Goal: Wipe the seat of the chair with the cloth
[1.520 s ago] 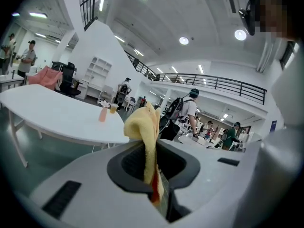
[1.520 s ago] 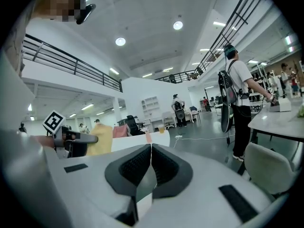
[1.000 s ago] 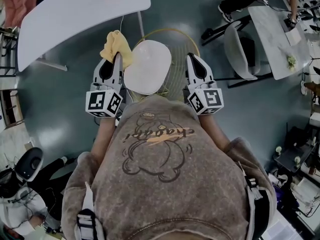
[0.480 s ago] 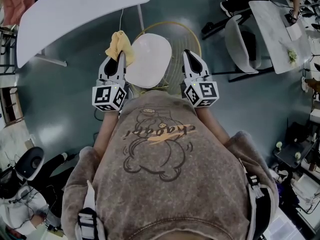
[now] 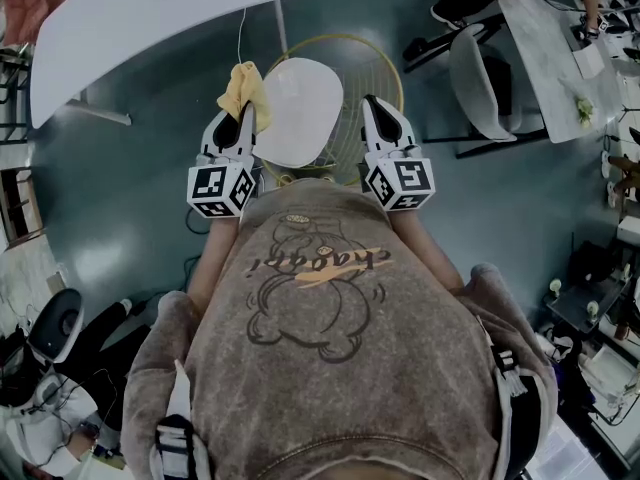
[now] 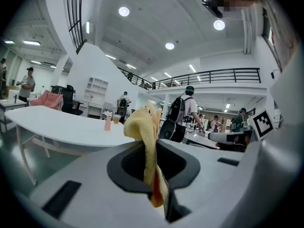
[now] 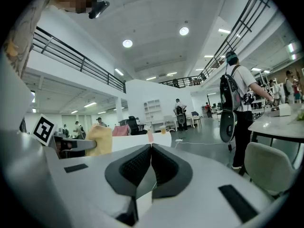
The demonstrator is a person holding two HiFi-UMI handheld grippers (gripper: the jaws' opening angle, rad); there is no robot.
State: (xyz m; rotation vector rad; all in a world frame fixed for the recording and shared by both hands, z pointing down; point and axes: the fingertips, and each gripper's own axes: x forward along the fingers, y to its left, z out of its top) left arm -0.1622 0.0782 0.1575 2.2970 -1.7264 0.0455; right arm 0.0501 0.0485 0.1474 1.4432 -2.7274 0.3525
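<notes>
Below the head camera, the left gripper (image 5: 243,118) is being held just beside the left edge of the chair's white seat (image 5: 296,111). A yellow cloth (image 5: 243,86) is being pinched in its jaws and is bunching out past the tips at the seat's upper-left edge; whether the cloth is touching the seat cannot be told. The right gripper (image 5: 372,108) is being held beside the seat's right edge, over the chair's thin golden wire frame (image 5: 388,68). A white table (image 5: 150,18) is being shown beyond the chair, and the lower part of the view is being filled by the person's brown printed sweatshirt (image 5: 330,348). In the left gripper view, the jaws of the left gripper (image 6: 154,146) are being clenched on the cloth (image 6: 145,127), which is rising in a crumpled fold above the tips and hanging down through the gap between them. The white table (image 6: 57,127), with a pink cup (image 6: 108,123) on it, is being shown behind, and a person with a black backpack (image 6: 183,115) is standing further off. In the right gripper view, the ribbed pads of the right gripper (image 7: 150,151) are being pressed together with nothing between them. The cloth (image 7: 99,139) is being shown to the left, at the tip of the left gripper, and a second backpack wearer (image 7: 237,99) is standing by a pale chair (image 7: 266,167) at the right.
</notes>
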